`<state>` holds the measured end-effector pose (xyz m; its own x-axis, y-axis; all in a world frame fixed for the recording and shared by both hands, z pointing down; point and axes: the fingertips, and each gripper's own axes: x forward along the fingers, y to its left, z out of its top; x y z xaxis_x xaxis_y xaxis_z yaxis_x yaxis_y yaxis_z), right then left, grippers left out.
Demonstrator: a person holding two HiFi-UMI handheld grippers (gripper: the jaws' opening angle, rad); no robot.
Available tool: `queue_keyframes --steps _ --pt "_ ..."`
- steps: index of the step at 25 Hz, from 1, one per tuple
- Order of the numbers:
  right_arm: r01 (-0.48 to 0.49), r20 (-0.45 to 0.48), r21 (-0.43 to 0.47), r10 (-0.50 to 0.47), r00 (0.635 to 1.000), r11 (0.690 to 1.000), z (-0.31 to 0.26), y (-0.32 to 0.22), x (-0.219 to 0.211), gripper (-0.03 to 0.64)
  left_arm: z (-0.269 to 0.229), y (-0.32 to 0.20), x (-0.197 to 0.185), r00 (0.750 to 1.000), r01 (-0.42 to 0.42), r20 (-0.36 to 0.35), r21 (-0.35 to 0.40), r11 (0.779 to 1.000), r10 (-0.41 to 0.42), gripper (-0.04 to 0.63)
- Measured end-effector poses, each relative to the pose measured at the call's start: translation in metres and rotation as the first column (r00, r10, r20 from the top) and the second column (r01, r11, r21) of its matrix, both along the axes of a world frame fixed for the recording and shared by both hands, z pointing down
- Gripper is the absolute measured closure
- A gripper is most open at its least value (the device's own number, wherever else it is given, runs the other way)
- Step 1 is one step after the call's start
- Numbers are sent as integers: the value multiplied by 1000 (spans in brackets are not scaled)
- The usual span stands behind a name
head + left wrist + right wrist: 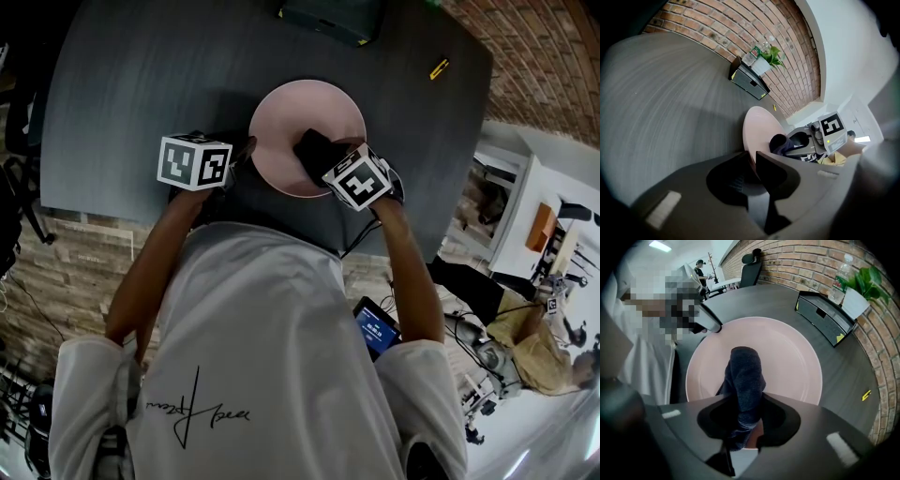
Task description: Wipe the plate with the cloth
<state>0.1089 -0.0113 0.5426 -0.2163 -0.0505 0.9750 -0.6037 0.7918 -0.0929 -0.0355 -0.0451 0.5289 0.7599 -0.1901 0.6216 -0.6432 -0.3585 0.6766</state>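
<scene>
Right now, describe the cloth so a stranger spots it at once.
The dark grey table holds a round pink plate. There the right gripper is shut on the cloth: a dark blue bundle, the only fabric on the pink.

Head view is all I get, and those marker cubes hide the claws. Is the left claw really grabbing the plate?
Observer: Yes. In the left gripper view, the left claw is shut on the rim of the pink plate.
Operator: Has the other one got the cloth?
Observer: The right gripper view shows the right claw shut on the dark blue cloth, with the free end reaching out over the plate.
Operator: What's behind the black box?
Observer: A potted plant and a water bottle, against the brick wall.
</scene>
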Motion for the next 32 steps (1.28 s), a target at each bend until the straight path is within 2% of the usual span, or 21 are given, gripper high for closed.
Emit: queue_keyframes --steps 9,18,24,32 --pt "-53 -45 69 56 997 996 -1 -16 14 494 0 -1 -1 1000 -7 12 6 1000 7 523" --pt "-51 -120 173 73 990 984 -3 -35 31 494 0 -2 -1 1000 -7 16 9 1000 7 523" --pt "-72 -112 190 94 989 979 -4 -38 34 495 -6 -6 2 998 -31 47 45 998 29 518" --pt "-127 -68 209 144 987 970 -9 -44 35 497 -14 -18 -9 999 23 45 72 997 -26 536"
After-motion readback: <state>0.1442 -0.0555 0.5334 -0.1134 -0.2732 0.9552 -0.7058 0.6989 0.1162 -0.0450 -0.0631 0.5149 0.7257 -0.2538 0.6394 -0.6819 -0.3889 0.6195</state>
